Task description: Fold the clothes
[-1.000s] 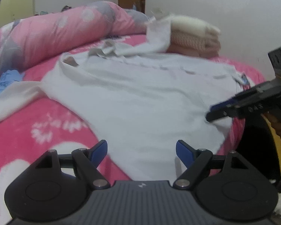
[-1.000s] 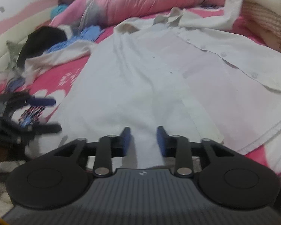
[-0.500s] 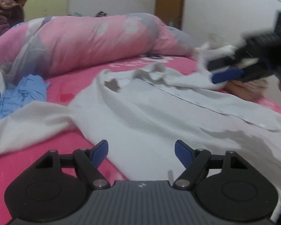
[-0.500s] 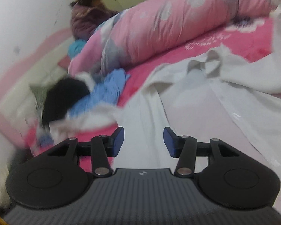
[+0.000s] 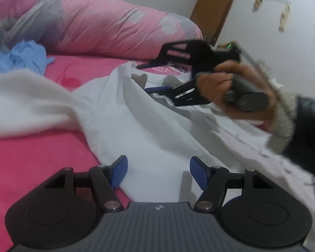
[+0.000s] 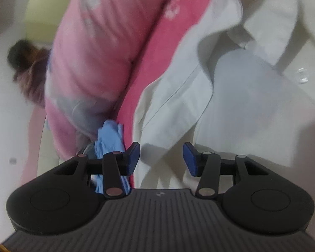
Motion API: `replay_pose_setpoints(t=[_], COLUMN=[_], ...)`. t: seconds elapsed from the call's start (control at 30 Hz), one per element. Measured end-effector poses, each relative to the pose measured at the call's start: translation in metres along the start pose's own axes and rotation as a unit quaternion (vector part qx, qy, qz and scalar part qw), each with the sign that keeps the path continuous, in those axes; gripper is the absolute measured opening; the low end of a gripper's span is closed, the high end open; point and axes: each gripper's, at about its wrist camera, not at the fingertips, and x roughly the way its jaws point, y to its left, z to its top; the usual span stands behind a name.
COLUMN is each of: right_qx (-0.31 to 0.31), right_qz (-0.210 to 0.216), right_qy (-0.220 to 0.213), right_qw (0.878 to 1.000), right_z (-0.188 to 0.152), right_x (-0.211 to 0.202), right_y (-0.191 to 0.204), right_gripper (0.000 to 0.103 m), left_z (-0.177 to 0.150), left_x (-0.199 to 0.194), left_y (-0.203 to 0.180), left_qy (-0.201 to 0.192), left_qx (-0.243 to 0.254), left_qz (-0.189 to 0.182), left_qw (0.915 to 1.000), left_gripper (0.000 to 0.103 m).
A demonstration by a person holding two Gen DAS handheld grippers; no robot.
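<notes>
A white button shirt [image 5: 157, 130] lies spread on the pink bed sheet [image 5: 31, 157], one sleeve [image 5: 21, 100] trailing off to the left. My left gripper [image 5: 158, 170] hovers low over the shirt's side edge. Its jaws are closing, with cloth beneath them but nothing pressed between the pads. A hand [image 5: 231, 88] holds my right gripper [image 5: 151, 77] at the collar, blue fingertips apart. In the rolled right wrist view, the right gripper [image 6: 161, 160] stands open over the shirt's shoulder [image 6: 178, 105], with the collar [image 6: 262, 21] beyond.
A rolled pink quilt [image 5: 94, 25] runs along the far side of the bed. A crumpled blue garment [image 5: 25, 54] lies beside it at the left. A brown door [image 5: 216, 6] and white wall stand behind. A person [image 6: 29, 69] sits beyond the quilt.
My right gripper has swept from the shirt's hem to the collar, rolling as it went. My left gripper has slid left toward the sleeve side, its jaws narrowing.
</notes>
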Motion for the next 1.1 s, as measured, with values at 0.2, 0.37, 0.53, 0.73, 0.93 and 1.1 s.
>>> replay_pose_setpoints(t=[0.2,0.37,0.53,0.73,0.93,1.1], right_qx=[-0.076,-0.243,-0.424,-0.593,-0.624,-0.575], right_qz=[-0.018,-0.083,-0.175,-0.238,-0.291,-0.322], right_qy=[-0.046,-0.101,-0.108,-0.073,-0.008,-0.031], right_qw=[0.996,0.961,0.882,0.766,0.725,0.752], right_z=[-0.001,0.010,0.018,0.034,0.052,0.072], right_x=[-0.002,-0.029,-0.015,0.035,0.089,0.101], right_y=[0.025,0.084,0.131,0.156,0.132,0.108], right_gripper=[0.003,0.003,0.003,0.003,0.004,0.024], left_z=[-0.002,-0.003,-0.003,-0.004,-0.006,-0.006], left_x=[-0.002,-0.003,-0.002,0.000,-0.001,-0.001], left_y=[0.003,0.003,0.003,0.003,0.002,0.002], left_qy=[-0.003,-0.004,-0.003,-0.004,-0.004,-0.004], left_qx=[-0.009,-0.008,-0.004,0.000,0.003,0.001], left_qz=[-0.009,-0.008,-0.005,-0.004,-0.003,-0.005], left_qw=[0.9999,0.9999,1.0000,1.0000,1.0000,1.0000], left_gripper=[0.067,0.067,0.067,0.067,0.067,0.067])
